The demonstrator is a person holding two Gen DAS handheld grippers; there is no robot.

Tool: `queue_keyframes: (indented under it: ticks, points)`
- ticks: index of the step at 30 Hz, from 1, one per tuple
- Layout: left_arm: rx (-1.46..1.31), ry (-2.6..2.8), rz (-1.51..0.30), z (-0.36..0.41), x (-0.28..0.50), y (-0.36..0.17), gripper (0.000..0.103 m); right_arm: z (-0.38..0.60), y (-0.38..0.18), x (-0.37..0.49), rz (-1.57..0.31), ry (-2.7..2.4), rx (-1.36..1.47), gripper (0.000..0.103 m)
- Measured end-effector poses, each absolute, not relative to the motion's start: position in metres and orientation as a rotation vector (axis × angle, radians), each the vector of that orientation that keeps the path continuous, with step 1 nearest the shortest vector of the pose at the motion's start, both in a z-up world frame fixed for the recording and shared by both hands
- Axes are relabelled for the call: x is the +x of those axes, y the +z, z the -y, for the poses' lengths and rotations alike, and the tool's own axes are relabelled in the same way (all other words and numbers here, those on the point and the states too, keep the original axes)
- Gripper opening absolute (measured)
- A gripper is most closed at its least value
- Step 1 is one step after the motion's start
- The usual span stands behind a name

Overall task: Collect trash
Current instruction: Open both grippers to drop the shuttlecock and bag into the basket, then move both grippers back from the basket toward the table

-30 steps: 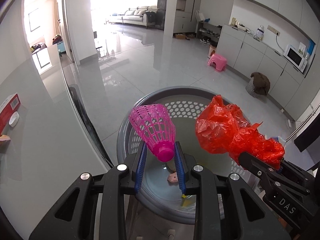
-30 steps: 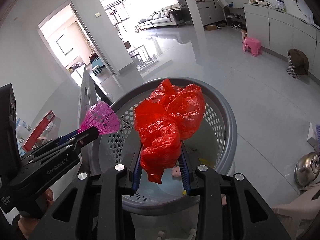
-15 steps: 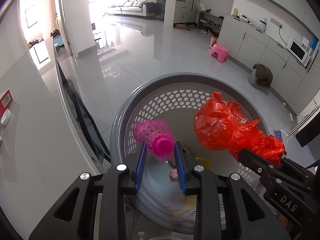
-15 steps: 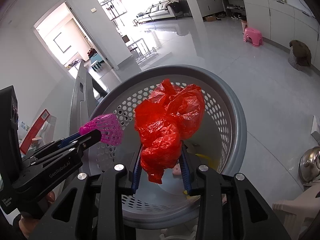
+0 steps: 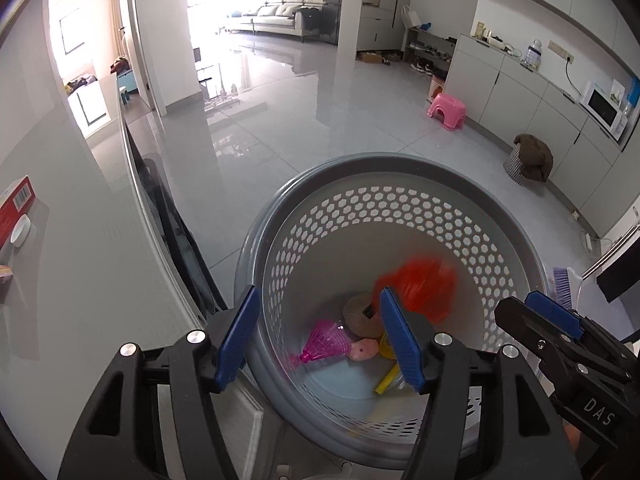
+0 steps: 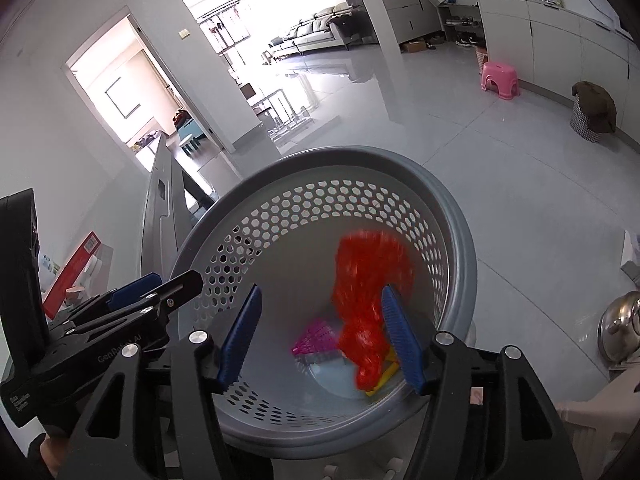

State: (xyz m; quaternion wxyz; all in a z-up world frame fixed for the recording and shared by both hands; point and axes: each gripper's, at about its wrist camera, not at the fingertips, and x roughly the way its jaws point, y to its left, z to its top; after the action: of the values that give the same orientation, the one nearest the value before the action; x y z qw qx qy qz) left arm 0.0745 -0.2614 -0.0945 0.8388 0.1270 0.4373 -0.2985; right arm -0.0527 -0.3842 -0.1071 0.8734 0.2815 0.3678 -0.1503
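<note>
A grey perforated basket (image 5: pixel 508 216) (image 6: pixel 460 216) stands on the floor below both grippers. My left gripper (image 5: pixel 318 338) hangs over its near rim, jaws opening, nothing between them. The pink shuttlecock (image 5: pixel 324 342) (image 6: pixel 314 338) lies on the basket bottom beside a pink scrap (image 5: pixel 363 350), a brown lump (image 5: pixel 356 314) and a yellow piece (image 5: pixel 387 380). My right gripper (image 6: pixel 320 340) is also over the basket, jaws opening and empty. The red plastic bag (image 6: pixel 368 280) (image 5: pixel 420 286) is blurred, falling inside the basket. The right gripper's finger (image 5: pixel 532 322) shows at the right in the left wrist view.
A grey table (image 5: pixel 72 280) with a red box (image 5: pixel 16 204) and a white cap (image 5: pixel 20 232) lies to the left. A pink stool (image 5: pixel 447 110), a covered checked basket (image 5: pixel 528 160), white cabinets with a microwave (image 5: pixel 602 110) and a steel kettle (image 6: pixel 622 330) stand on the glossy floor.
Both grippers opened. The pink shuttlecock dropped from the left gripper to the basket bottom, and the red bag left the right gripper and is falling into the basket.
</note>
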Motion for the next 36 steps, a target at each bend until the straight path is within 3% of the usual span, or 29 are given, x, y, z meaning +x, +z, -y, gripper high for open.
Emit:
queue_keyframes:
  ticks: [13,36]
  points:
    - [0.255,-0.629,-0.921,0.255,0.071,-0.090,0.065,0.383,-0.099,-0.054,-0.759,-0.307,0.588,0.060]
    - [0.198,-0.623,-0.844,0.214,0.051,-0.055,0.075,0.358,-0.062,-0.081,-0.673,-0.314,0.543,0.074]
